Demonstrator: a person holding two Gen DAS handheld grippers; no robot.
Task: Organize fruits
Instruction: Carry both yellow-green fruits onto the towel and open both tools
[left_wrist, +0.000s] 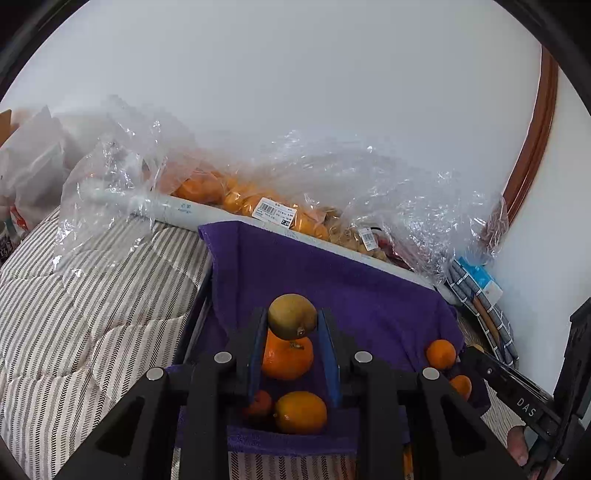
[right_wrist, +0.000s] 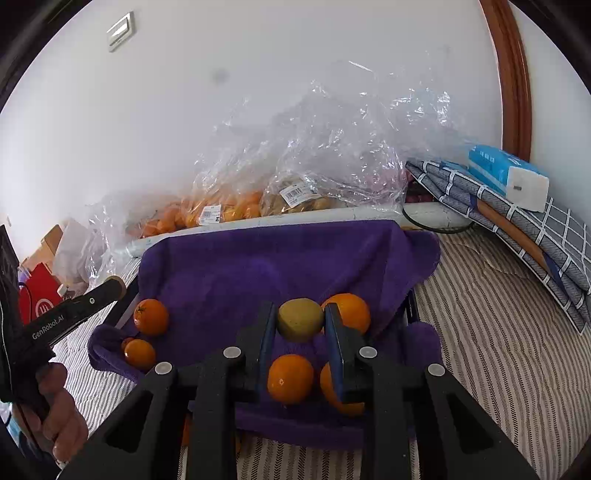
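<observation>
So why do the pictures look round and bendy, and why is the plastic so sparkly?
Left wrist view: a fisheye lens leaves black corners and bows the door frame; daylight glints white off the crinkled bags. Right wrist view: same round edge, the frame curves, the bags glare, and the fruit is sharp.

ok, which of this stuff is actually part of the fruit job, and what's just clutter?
Job:
- brownish-green fruit, clamped in left gripper
- yellow-green fruit, clamped in right gripper
- loose oranges
- purple towel
- bagged fruit, probably

Clutter:
- tissue pack
- checked fabric
- red bag
- striped bedding
</observation>
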